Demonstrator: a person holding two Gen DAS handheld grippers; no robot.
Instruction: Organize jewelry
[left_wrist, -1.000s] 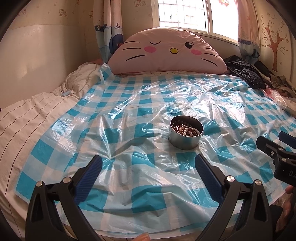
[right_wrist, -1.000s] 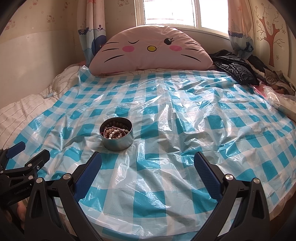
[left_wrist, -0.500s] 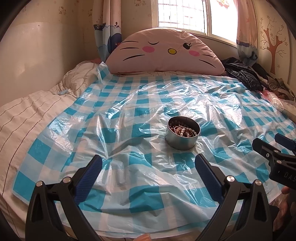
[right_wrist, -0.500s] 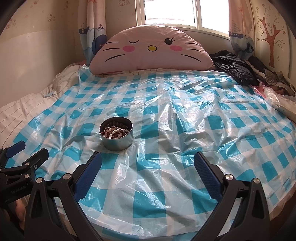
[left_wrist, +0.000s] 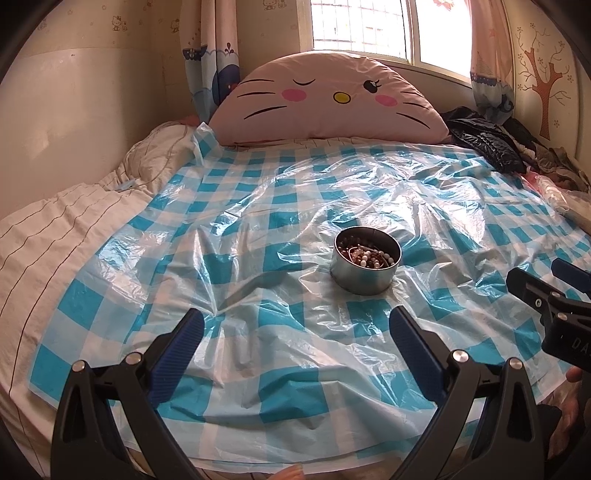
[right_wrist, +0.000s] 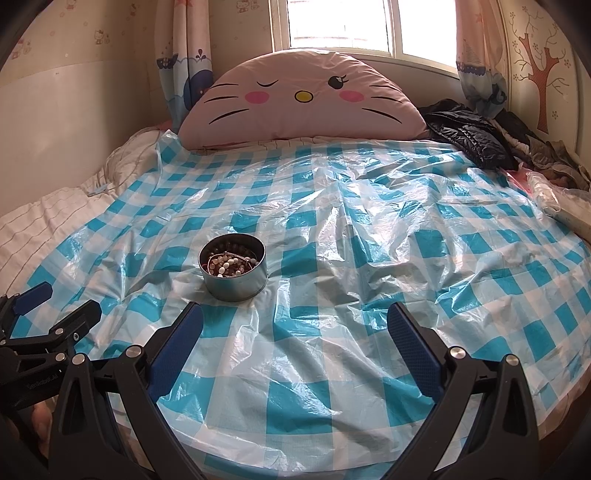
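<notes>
Held low at the near edge of a bed: left gripper (left_wrist: 295, 328) and right gripper (right_wrist: 294, 325), black frames with blue ribbed pads, both spread wide and grasping nothing. Beneath and ahead, a crinkled, glossy plastic sheet in turquoise-and-white check (left_wrist: 236, 288), laid over a striped cream bedsheet (left_wrist: 48, 229). Further in, a small round silver metal tin (left_wrist: 364, 275) standing upright on the sheet, well apart from both sets of fingers, holding a tangle of brown and white beaded jewelry (left_wrist: 369, 254); nothing loose visible on the plastic around it. At the head of the bed, a pink half-moon cushion with a cartoon cat face (left_wrist: 328, 99), a black quilted jacket (left_wrist: 484, 144) heaped to its right, and a bright window (left_wrist: 362, 26) behind.

Judged near the end or between steps, with the beads already gathered in the tin. Best practice for any next reach: approach from above, pinch a single strand rather than the clump, steady the light tin with the other claw, since slick plastic invites sliding or tipping.

From the left wrist, tin just right of centre, with the right gripper's tips at the right edge. From the right wrist, tin left of centre, the left gripper's tips at the lower left, plus a clear plastic bundle (right_wrist: 550, 199) at the far right.
</notes>
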